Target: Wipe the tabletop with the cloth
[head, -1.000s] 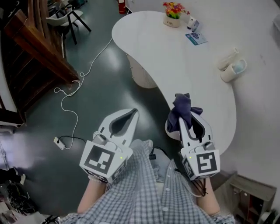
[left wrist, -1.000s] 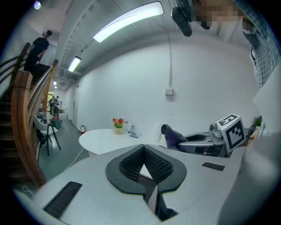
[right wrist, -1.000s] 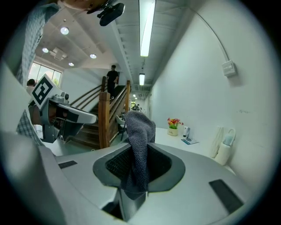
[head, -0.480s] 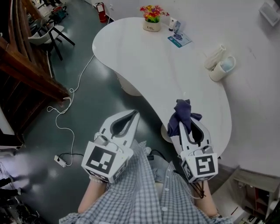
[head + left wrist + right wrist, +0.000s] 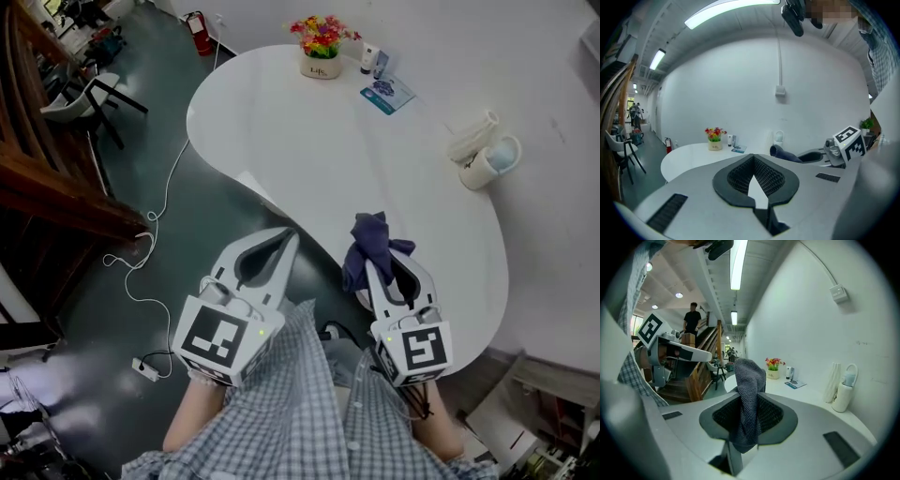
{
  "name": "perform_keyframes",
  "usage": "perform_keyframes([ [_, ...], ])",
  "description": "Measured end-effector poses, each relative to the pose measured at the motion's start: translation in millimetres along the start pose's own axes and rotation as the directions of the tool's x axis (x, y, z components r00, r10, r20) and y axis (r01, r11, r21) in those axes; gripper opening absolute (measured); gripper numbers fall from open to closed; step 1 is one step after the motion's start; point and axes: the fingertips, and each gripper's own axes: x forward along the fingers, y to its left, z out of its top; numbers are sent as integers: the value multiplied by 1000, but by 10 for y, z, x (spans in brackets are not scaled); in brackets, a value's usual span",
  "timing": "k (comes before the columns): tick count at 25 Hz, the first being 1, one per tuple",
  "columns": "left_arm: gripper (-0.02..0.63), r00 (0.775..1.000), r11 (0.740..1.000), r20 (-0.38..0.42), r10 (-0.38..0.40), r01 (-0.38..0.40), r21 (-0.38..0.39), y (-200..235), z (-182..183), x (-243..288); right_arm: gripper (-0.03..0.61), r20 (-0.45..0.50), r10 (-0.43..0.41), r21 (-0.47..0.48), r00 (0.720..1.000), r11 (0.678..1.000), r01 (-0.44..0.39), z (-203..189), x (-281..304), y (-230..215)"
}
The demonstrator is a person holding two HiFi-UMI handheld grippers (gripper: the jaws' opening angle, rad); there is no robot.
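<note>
In the head view, my right hand-held gripper (image 5: 373, 270) was clenched on the dark cloth (image 5: 368, 246) at the near edge of the white table (image 5: 309, 131), which spread away toward 12 o'clock. My left hand-held gripper (image 5: 287, 239) hung over the floor at 9 o'clock from it. In the left gripper view, its jaws met on nothing. In the right gripper view, the cloth ran along the jaws' axis, so I judged the right hand nearer for wiping.

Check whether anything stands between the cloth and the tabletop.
Nothing visible does. The right claw holds the cloth at the tabletop's near edge; the surface ahead is bare, with the mug and flower pot at the far side.
</note>
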Motion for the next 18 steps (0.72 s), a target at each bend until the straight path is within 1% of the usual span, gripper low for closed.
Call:
perform_keyframes([
  [4, 5, 998, 998, -3, -60, 60, 20, 323, 73, 187, 87, -21, -24, 42, 999, 999, 25, 72, 392, 34],
  [9, 5, 997, 996, -34, -74, 76, 44, 788, 204, 384, 87, -55, -50, 84, 997, 995, 55, 122, 837, 59],
  [12, 5, 996, 996, -47, -73, 76, 46, 1071, 271, 465, 87, -81, -52, 96, 995, 994, 60, 107, 1105, 141],
  [18, 5, 992, 991, -35, -122, 124, 52, 1502, 318, 584, 87, -146, -31, 104, 989, 994, 46, 54, 1641, 398],
])
